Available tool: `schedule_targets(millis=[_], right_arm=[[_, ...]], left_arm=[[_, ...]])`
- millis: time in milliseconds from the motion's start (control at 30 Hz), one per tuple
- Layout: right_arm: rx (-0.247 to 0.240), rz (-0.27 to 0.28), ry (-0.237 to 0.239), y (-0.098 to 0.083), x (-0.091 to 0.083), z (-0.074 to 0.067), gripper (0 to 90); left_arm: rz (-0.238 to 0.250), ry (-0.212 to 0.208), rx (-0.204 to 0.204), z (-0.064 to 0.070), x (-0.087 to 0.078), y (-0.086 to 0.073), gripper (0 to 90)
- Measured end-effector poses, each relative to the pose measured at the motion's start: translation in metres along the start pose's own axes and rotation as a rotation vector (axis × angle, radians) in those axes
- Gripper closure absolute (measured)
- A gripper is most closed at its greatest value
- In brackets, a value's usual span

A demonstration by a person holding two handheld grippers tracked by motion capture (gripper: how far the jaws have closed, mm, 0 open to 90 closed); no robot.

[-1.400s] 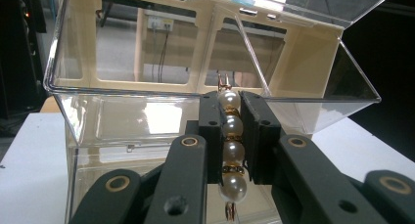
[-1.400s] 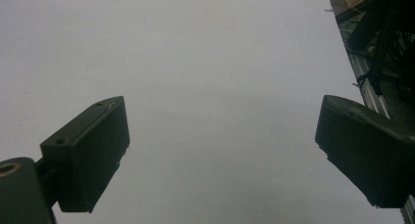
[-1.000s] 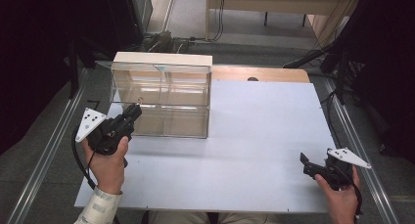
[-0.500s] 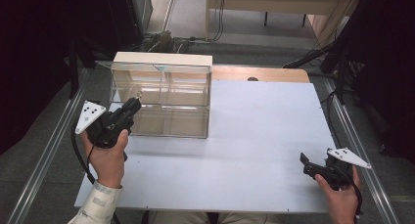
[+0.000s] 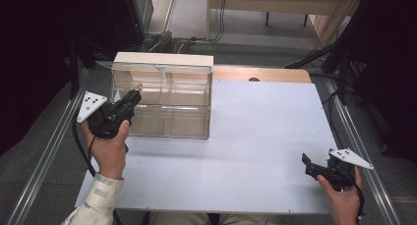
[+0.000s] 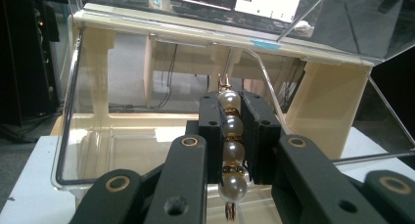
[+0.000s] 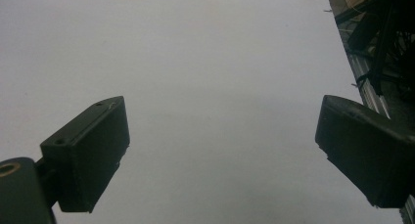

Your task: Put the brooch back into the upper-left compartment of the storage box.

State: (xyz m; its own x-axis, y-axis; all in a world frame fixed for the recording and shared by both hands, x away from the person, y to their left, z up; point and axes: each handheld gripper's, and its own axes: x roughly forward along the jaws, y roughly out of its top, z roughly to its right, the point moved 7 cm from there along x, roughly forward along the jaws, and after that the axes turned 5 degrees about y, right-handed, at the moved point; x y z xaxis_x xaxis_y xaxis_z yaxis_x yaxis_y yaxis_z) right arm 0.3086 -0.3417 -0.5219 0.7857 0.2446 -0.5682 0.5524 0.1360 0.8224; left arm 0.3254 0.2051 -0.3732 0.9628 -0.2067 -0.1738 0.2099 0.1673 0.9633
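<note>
Room: dim, dark at both sides, grey floor, cables and light wooden furniture beyond the far edge. Surface: white tabletop (image 5: 255, 136) with metal rails along both sides; strip of bare wood at its far edge.

Item 1: clear plastic box (image 5: 167, 99) with cream frame, far left of tabletop, lid raised; inner compartments hard to make out through reflections.

Item 2: left gripper (image 5: 129, 99), held at the box's front left wall, jaws closed on a pearl bracelet (image 6: 230, 145); string of pearls stands upright between the pads, its lower end cut off by the frame.

Item 3: right gripper (image 5: 309, 165), near right corner of tabletop, well apart from box; jaws spread wide, holding nothing, white surface beneath.
</note>
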Motion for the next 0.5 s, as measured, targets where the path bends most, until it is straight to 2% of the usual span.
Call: schedule_targets(millis=[500], right_arm=[[0.001,0.002,-0.001,0.000,0.000,0.000,4.4]], left_arm=[[0.001,0.018,0.001,-0.003,0.012,0.010,80.6]])
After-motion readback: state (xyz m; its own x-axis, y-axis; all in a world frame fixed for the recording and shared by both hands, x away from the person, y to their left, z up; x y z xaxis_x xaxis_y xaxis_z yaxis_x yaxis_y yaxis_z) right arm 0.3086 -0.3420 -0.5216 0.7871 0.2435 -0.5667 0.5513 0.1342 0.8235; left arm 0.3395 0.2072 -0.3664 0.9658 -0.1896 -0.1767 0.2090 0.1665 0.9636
